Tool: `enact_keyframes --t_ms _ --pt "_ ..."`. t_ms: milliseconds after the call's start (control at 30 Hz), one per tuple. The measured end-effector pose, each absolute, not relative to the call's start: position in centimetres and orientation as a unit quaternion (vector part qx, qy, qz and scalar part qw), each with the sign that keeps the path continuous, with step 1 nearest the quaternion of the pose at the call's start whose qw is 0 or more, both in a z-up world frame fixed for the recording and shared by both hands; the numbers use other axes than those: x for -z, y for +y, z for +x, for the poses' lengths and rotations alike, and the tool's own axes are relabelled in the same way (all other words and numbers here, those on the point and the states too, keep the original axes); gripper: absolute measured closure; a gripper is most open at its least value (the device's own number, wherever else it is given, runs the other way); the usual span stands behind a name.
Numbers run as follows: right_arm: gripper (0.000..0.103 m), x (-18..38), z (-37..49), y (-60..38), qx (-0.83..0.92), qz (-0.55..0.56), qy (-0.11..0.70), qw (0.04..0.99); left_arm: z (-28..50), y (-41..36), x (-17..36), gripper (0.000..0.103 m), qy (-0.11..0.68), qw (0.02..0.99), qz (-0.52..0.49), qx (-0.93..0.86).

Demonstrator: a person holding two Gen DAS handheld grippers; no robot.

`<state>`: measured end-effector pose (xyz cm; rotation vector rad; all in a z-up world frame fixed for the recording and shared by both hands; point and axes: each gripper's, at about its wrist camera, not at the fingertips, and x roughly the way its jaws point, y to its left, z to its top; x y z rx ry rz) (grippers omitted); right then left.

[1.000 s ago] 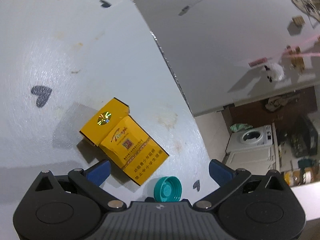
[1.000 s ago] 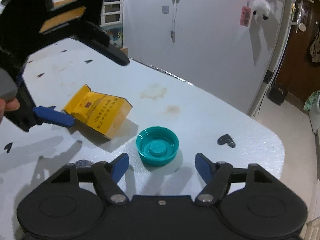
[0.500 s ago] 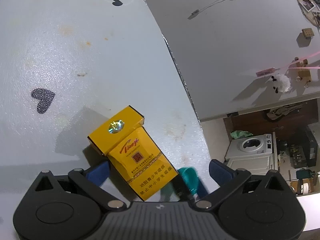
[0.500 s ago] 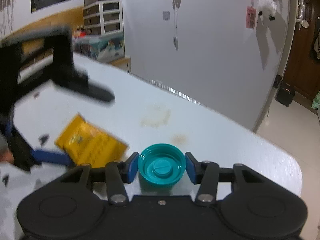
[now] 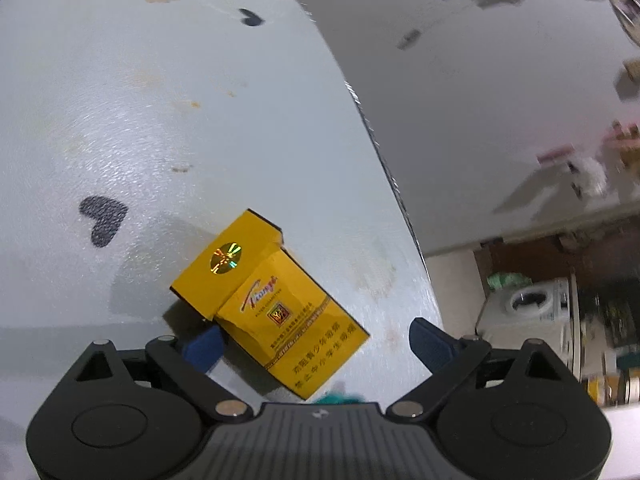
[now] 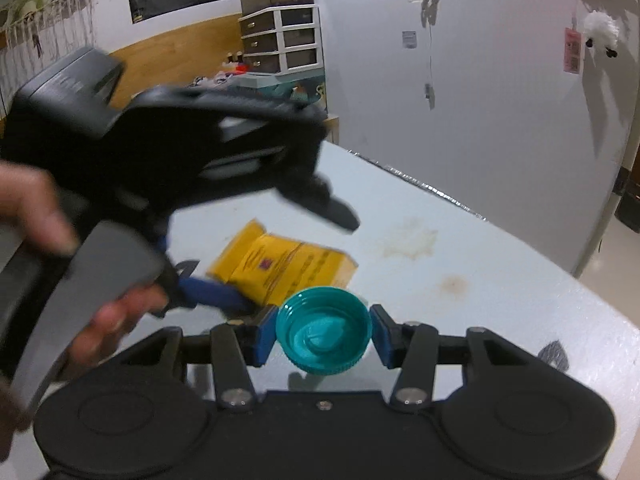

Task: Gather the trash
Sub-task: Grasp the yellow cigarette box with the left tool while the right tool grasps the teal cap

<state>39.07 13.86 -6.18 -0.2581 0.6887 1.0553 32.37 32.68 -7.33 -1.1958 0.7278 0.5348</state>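
Closing slowly on the yellow cigarette pack (image 5: 272, 312) with the left gripper (image 5: 316, 344), jaws wide and not yet pressing: left pad just beside the pack's lower side, right pad well apart from it. Lying flat on the white table (image 5: 160, 100), near the edge toward the wall and the rounded corner. Long axis running diagonally across the jaw gap, lid end pointing away from the tongs, printed end nearest to them; probably needing a small turn of the wrist so the pads meet the long sides. Looking like thin cardboard, flip lid half open, shiny round sticker on it, a little crushed, so likely empty and soft.

Holding the teal bottle cap (image 6: 323, 330) in the right gripper (image 6: 323, 334), narrow, hollow side up, lifted just above the table near the pack.
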Motion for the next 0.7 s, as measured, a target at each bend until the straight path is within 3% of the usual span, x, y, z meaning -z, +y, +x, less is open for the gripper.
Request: enact_keyframes --t_ms 300,400,567,700 --pt "0.053 6.8 37.3 9.7 -0.454 -0.084 0.346 0.817 35.9 32.2 6.3 0.008 0.353 0.726 -0.499 -0.315" --pt "0.053 7.1 37.3 8.4 -0.436 -0.084 0.352 0.824 37.6 31.5 5.9 0.015 0.381 0.748 -0.436 -0.323" --pt "0.053 7.2 37.0 6.0 -0.411 -0.076 0.356 0.836 39.0 30.5 5.6 0.041 0.416 0.773 -0.346 -0.33" --pt "0.053 7.0 36.8 4.7 -0.399 -0.068 0.359 0.841 37.9 29.9 5.7 0.047 0.432 0.8 -0.294 -0.294"
